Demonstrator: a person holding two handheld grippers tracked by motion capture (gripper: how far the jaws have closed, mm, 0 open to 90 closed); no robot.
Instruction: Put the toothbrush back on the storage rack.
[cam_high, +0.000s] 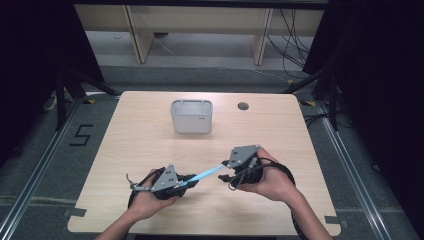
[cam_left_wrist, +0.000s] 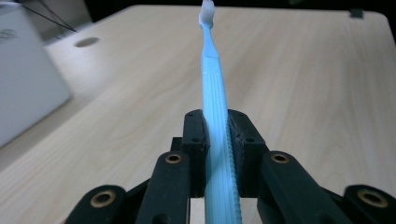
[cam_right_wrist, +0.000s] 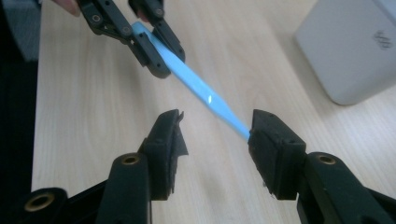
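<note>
Two hand-held tools meet low over the near half of the pale wooden tabletop (cam_high: 150, 135), joined by a single light-blue toothbrush (cam_high: 206, 174). At the left, the left tool (cam_high: 186, 182) is gripped in the person's left hand (cam_high: 147, 197); its black jaws are closed tight on the ribbed handle of the toothbrush. In the left gripper view the handle (cam_left_wrist: 217, 140) runs up between the two jaw pads, pressed on both sides, and the shaft narrows toward a white bristle head (cam_left_wrist: 207, 11) at the far end, raised clear of the wood. The toothbrush slants from this clamp rightward and away from the person toward the right tool (cam_high: 226, 174), which is held in the right hand (cam_high: 270, 181). The jaws of the right tool stand wide apart. In the right gripper view the blue shaft (cam_right_wrist: 201, 88) descends from the left tool (cam_right_wrist: 152, 49) at the upper left and passes behind the tip of the right-hand jaw; whether it touches that jaw cannot be told, and the other jaw is well apart from it. The brush head is hidden there. Beyond both tools, toward the far edge of the tabletop, stands a white rectangular bin (cam_high: 192, 116), upright and open at the top, well apart from the toothbrush. Right of the bin lies a round cable hole (cam_high: 243, 106) in the tabletop.
</note>
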